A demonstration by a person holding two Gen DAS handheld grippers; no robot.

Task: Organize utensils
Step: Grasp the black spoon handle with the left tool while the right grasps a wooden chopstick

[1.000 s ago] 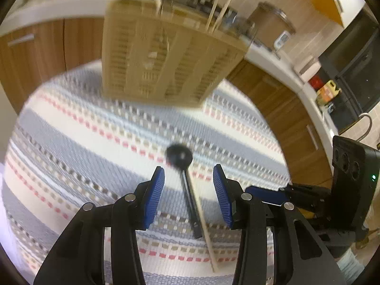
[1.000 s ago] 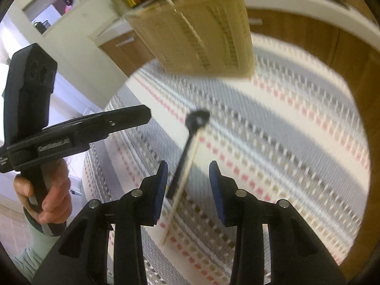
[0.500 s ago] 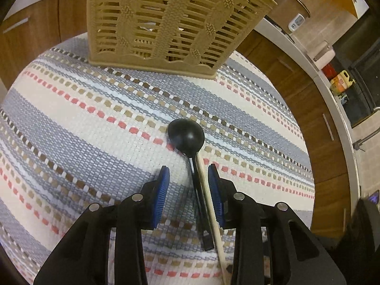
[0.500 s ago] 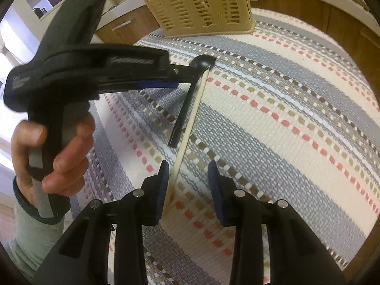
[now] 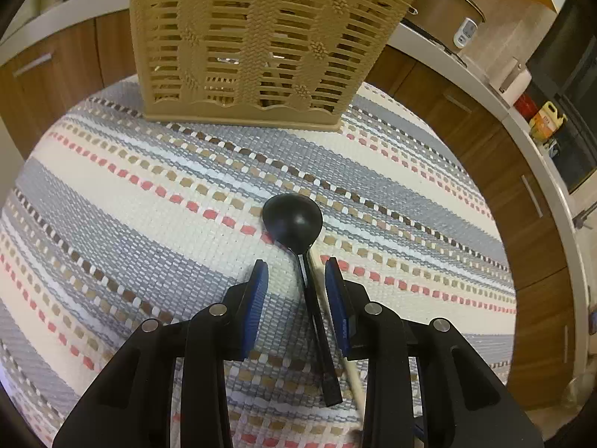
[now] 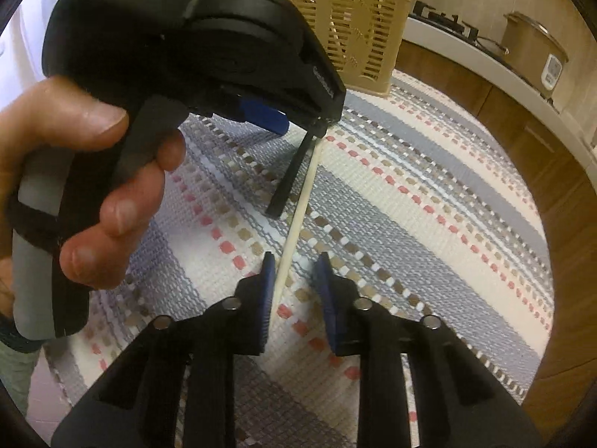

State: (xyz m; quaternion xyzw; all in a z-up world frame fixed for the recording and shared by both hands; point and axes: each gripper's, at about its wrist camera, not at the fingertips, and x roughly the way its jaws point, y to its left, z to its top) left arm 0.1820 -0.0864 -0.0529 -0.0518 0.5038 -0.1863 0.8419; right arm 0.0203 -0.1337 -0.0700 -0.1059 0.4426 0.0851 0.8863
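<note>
A black plastic spoon (image 5: 294,220) lies on the striped tablecloth (image 5: 149,224), bowl toward the beige utensil basket (image 5: 257,44). A pale wooden chopstick (image 5: 335,332) lies alongside its handle. My left gripper (image 5: 296,283) is open, low over the cloth, its jaws straddling the spoon's neck and the chopstick. My right gripper (image 6: 294,280) is open, with the chopstick (image 6: 298,216) passing between its jaws close to the left pad. The left gripper's body (image 6: 186,44) fills the upper left of the right wrist view, hiding the spoon's bowl; the black handle end (image 6: 283,190) shows.
The basket (image 6: 354,37) stands at the table's far side with utensils in it. Beyond are wooden cabinets (image 5: 485,142), a white counter, a brown cooker (image 5: 447,7) and bottles (image 5: 544,123). The round table's edge curves close on the right.
Both grippers have dropped lower and moved forward. The left one now straddles the spoon's neck; the right one has closed in on the chopstick's near end. The utensils have not moved.
</note>
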